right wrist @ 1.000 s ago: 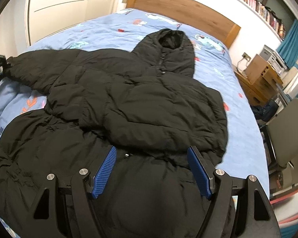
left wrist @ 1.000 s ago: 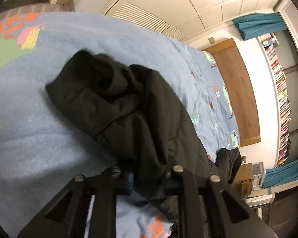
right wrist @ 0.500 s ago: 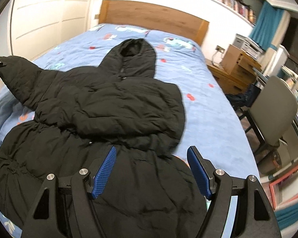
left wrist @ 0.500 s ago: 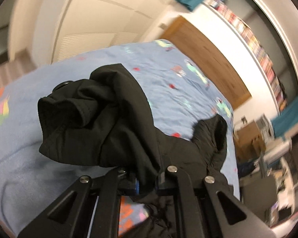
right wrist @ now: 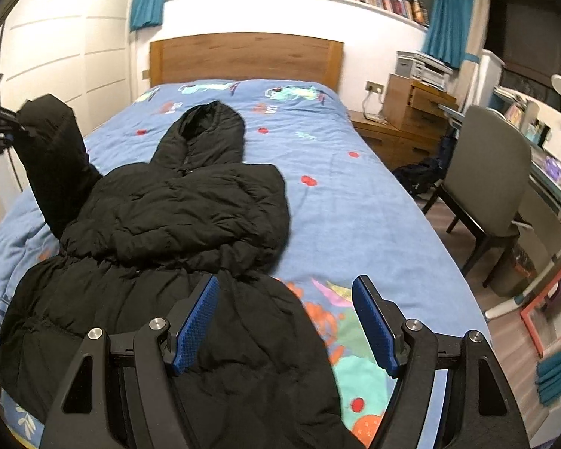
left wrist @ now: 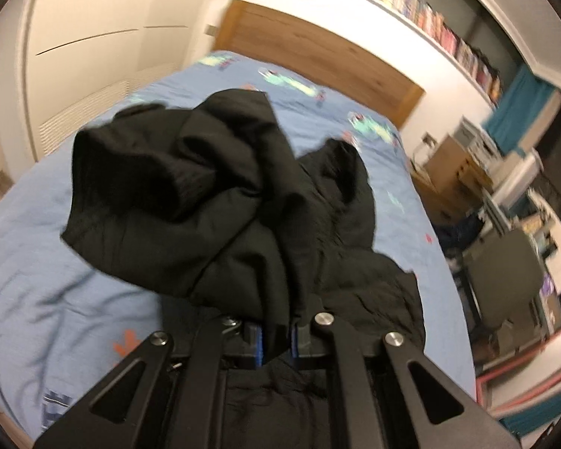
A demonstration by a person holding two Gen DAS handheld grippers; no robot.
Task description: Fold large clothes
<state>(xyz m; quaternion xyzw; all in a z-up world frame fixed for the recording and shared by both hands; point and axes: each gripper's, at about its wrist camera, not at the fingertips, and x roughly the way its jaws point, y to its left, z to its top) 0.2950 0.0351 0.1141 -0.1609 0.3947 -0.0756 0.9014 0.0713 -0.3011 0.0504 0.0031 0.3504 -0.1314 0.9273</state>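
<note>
**Black puffer coat on the bed, one sleeve lifted**

Black padded fabric fills our left gripper (left wrist: 276, 340): its jaws are clamped tight on the coat's sleeve (right wrist: 50, 157), which we hold raised off the blue patterned duvet (right wrist: 340, 202) at the far left. To its right, the black hooded coat (right wrist: 175, 224) lies flat along the bed, hood toward the wooden headboard (right wrist: 243, 56). Our right gripper (right wrist: 286, 323) hovers over the coat's lower edge with its blue pads (right wrist: 196, 321) spread wide, gripping nothing. A grey chair (right wrist: 486, 187) stands beside the bed at the right.
</note>
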